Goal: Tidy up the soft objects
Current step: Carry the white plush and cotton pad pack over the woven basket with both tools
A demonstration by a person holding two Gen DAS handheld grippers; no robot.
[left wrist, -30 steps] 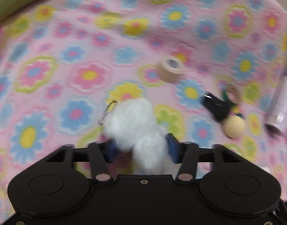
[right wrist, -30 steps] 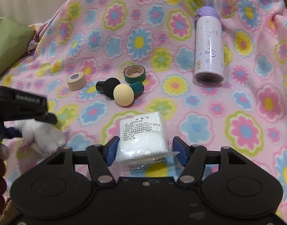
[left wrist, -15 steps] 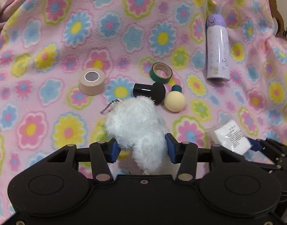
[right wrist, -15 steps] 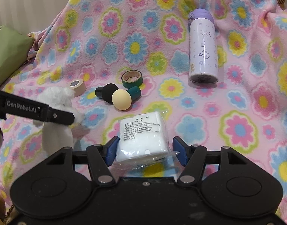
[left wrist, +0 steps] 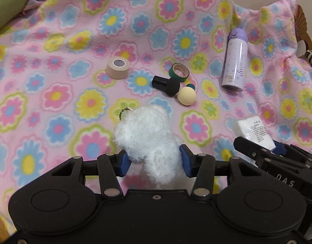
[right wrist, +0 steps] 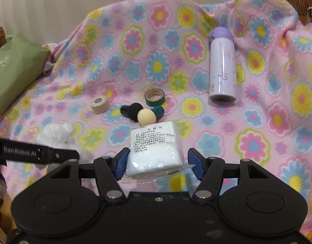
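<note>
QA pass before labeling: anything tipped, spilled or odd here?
The purple bottle lies on its side on the floral blanket. No spill or damage visible. Both sponge applicators are toppled too.

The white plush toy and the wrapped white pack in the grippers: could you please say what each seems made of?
White plush toy: fluffy synthetic fur, matte, probably; fuzzy fibres show. Wrapped white pack: soft white pads, possibly cotton, in clear glossy plastic film with a printed label.

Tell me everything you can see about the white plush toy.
The white plush toy is small, with fluffy, curly fur. A short gold ball chain hangs from its top. The left gripper holds it, blue pads pressing both sides, above the flowered blanket. Its face is hidden.
</note>
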